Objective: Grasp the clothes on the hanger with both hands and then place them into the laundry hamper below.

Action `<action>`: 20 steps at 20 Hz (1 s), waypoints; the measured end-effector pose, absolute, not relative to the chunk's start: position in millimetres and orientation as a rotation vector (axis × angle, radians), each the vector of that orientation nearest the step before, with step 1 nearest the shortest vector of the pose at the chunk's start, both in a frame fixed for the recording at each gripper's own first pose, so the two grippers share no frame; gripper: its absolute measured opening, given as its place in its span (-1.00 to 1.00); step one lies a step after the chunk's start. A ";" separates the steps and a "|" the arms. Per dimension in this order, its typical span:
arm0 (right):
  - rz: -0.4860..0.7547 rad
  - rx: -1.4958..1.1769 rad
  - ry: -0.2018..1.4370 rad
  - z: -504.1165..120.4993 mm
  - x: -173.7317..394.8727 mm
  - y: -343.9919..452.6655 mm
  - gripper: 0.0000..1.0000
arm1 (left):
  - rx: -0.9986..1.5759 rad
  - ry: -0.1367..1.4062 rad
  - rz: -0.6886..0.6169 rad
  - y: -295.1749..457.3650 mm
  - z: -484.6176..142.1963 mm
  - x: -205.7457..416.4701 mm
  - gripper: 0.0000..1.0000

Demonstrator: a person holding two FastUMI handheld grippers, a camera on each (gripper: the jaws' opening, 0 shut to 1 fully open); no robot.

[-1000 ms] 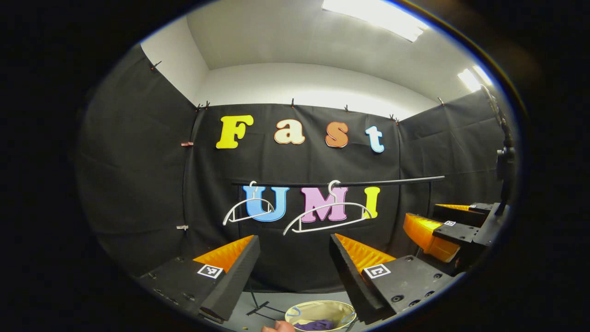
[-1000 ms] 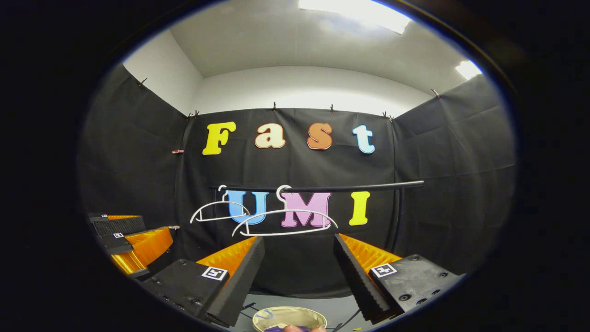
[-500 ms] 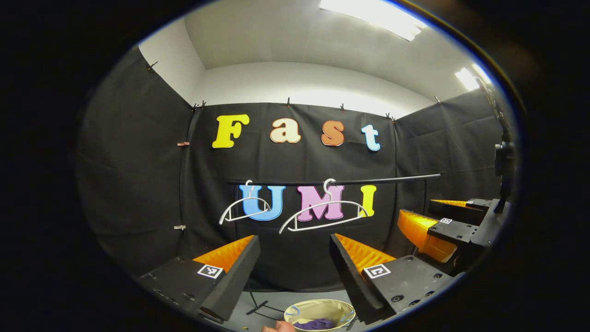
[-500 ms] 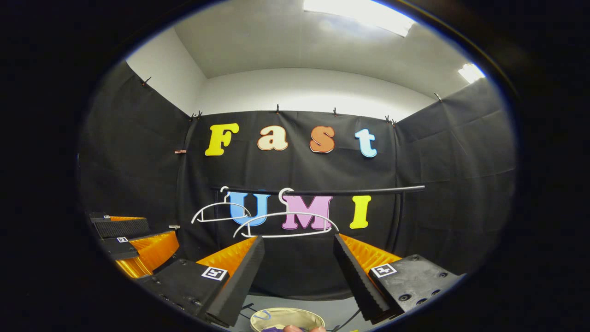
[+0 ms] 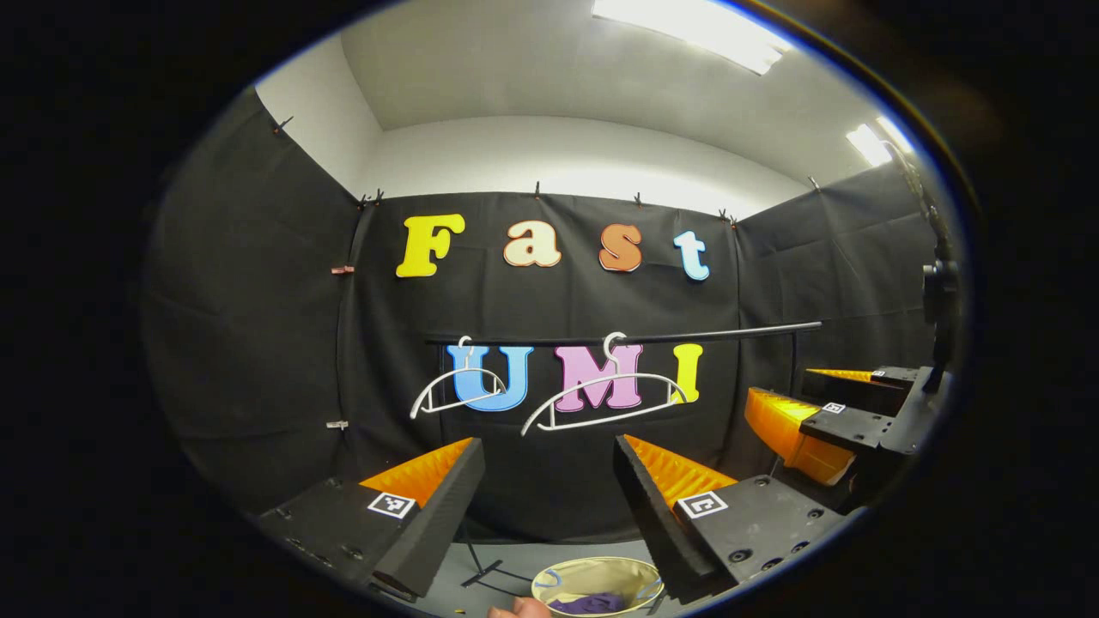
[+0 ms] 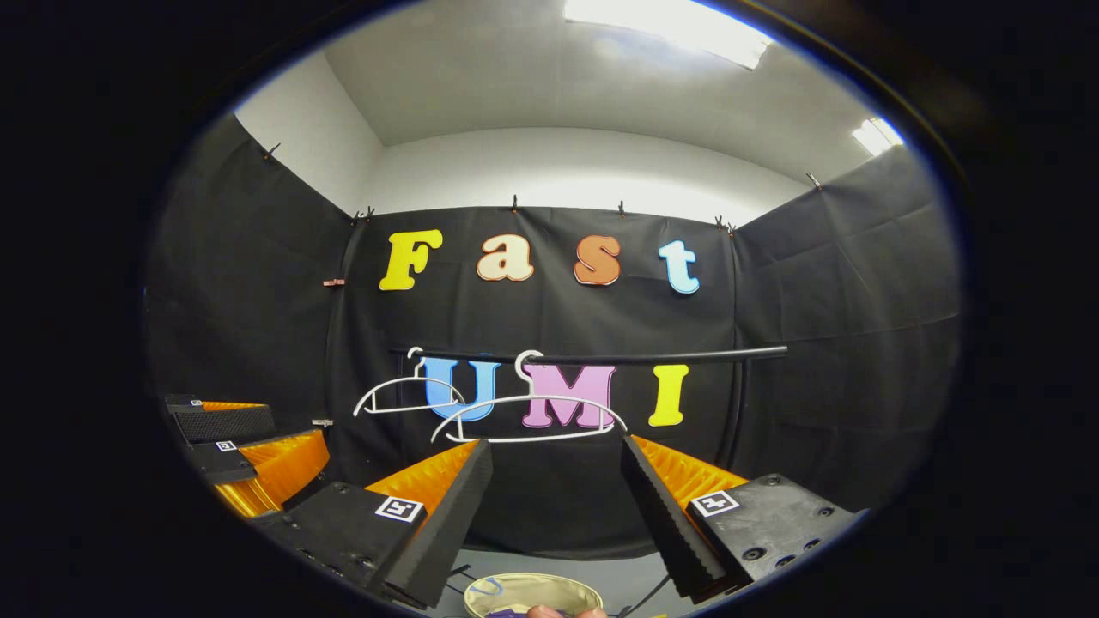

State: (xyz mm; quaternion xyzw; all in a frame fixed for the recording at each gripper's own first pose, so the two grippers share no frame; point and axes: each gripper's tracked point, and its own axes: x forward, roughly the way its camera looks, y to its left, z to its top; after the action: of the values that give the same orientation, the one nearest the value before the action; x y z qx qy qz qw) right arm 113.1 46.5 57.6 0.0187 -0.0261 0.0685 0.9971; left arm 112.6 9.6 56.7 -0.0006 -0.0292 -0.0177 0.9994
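Purple clothes (image 5: 592, 603) lie inside the laundry hamper (image 5: 562, 577) on the floor beneath two bare hangers (image 5: 601, 399), so left claw (image 5: 549, 481) and right claw (image 6: 556, 485) gape, empty.

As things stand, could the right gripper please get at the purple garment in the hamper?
Probably yes: the right gripper is open, and the purple garment lies uncovered in the open-topped hamper below it.

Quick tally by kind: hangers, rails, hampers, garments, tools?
Hangers: 2, both bare, far one, near one
Rail: 1
Hamper: 1
Purple garment: 1, in hamper
Tools: 2, left tool, right tool
Total: 7
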 end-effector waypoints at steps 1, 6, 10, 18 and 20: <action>0.137 0.037 -0.052 57.0 112.7 46.9 0.94 | 0.000 -0.058 -0.036 9.2 56.1 112.1 0.90; 0.136 0.045 -0.046 55.1 114.1 45.2 0.94 | -0.006 -0.062 -0.034 9.4 59.5 111.0 0.90; 0.130 0.047 -0.043 54.5 115.5 43.8 0.94 | 0.001 -0.060 -0.028 12.2 58.0 111.0 0.90; 0.168 0.073 -0.016 43.6 111.4 57.2 0.94 | 0.015 -0.053 0.023 24.8 53.4 118.9 0.91; 0.190 0.071 -0.003 38.1 108.5 61.3 0.94 | 0.030 -0.050 0.062 31.7 48.0 117.8 0.90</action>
State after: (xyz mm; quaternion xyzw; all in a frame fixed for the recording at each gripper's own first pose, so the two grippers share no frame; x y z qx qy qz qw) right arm 108.5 61.3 38.1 0.0352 -0.0014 0.0947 0.9949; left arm 117.8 31.7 48.0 0.0149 -0.0248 0.0312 0.9991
